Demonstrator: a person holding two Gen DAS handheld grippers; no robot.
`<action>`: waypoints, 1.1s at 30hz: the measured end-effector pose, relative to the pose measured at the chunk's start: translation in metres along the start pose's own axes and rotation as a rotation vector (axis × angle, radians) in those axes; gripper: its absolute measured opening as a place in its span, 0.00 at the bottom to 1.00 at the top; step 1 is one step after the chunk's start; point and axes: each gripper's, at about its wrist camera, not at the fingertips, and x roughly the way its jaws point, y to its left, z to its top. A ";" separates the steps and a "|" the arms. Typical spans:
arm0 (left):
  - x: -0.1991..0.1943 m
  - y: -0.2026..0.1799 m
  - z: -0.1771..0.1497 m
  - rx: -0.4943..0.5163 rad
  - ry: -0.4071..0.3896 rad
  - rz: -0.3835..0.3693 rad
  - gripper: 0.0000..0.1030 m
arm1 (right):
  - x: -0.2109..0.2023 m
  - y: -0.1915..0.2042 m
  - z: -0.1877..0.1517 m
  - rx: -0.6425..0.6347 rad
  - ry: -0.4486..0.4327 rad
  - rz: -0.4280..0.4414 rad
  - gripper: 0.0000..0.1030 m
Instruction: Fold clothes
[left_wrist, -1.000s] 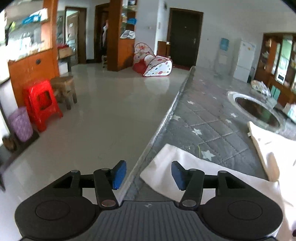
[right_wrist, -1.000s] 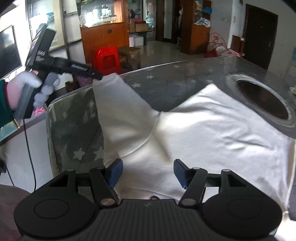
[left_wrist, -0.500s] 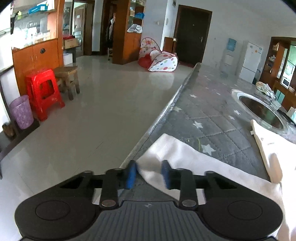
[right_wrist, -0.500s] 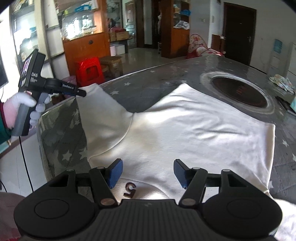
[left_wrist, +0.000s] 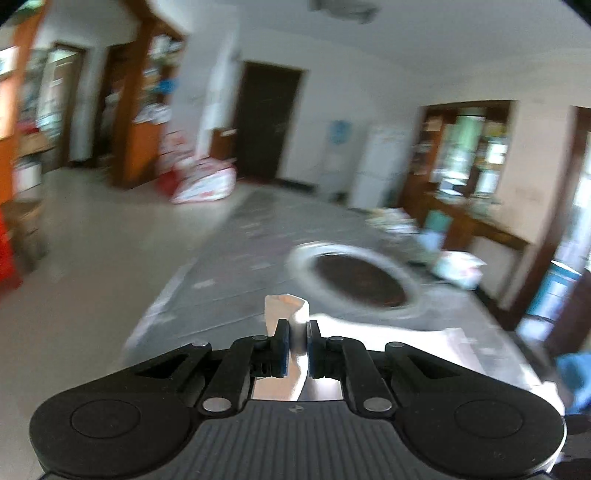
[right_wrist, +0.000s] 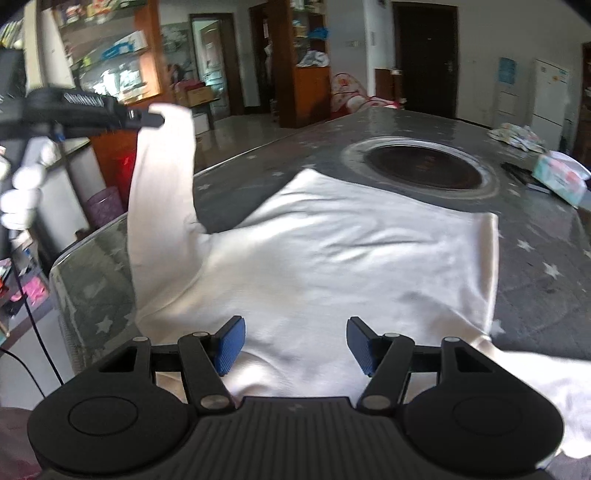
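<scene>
left gripper (left_wrist: 294, 345): jaws clamped on sleeve (right_wrist: 162, 184), lifted
right gripper (right_wrist: 295, 345): jaws wide, above shirt (right_wrist: 332, 266)
risk: thin pinch, sleeve could slip mid-fold

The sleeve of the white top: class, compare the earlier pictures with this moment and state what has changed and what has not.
The left gripper closed on the sleeve and lifted it off the star-patterned table cover; it now hangs raised. The right gripper stayed open above the white top, whose body remains flat beside the round hob.
</scene>
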 end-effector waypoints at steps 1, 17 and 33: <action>0.000 -0.015 0.001 0.020 -0.001 -0.041 0.10 | -0.002 -0.003 -0.001 0.009 -0.003 -0.007 0.60; 0.054 -0.124 -0.051 0.185 0.236 -0.357 0.23 | -0.035 -0.047 -0.026 0.144 -0.030 -0.124 0.60; 0.040 -0.006 -0.100 0.175 0.344 -0.034 0.33 | 0.014 -0.055 -0.012 0.154 0.008 -0.112 0.50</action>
